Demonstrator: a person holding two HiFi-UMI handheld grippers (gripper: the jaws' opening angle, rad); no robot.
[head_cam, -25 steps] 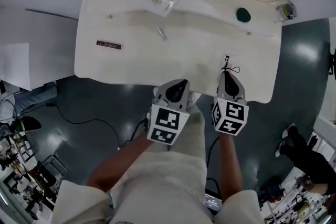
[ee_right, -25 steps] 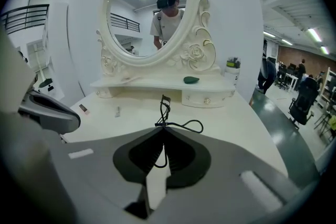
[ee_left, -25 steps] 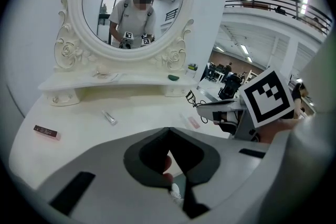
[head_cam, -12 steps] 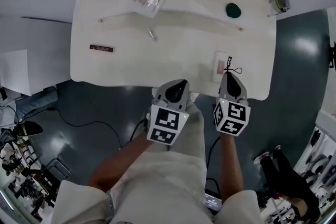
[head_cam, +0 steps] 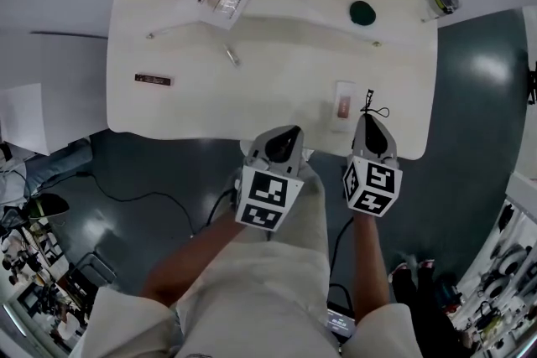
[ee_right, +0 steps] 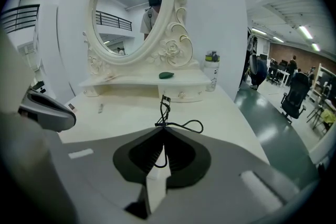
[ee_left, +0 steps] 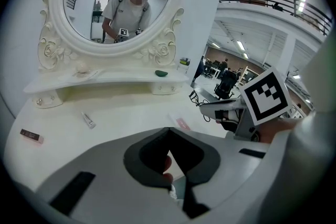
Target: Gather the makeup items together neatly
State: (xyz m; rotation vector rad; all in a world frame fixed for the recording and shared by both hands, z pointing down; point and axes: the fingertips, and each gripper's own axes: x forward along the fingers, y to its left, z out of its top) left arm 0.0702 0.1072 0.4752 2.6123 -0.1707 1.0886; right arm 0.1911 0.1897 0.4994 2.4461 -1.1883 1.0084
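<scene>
Over the front edge of the white vanity desk [head_cam: 277, 96], the right gripper [ee_right: 163, 131] is clamping its jaws on an eyelash curler [ee_right: 165, 110], whose long axis is pointing toward the mirror [ee_right: 128, 13]. The left gripper [ee_left: 169, 131], jaws together and empty, is hanging nearer the small tube [head_cam: 232, 56], which is lying ahead and leftward.

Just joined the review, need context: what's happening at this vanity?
A person stands at a white vanity table with a gripper in each hand. The right gripper is shut on a black eyelash curler, held over the table's near right edge. The left gripper is shut and looks empty. Other items lie scattered: a dark stick, a small tube, a pink-labelled flat pack. Nothing is gathered yet.
</scene>
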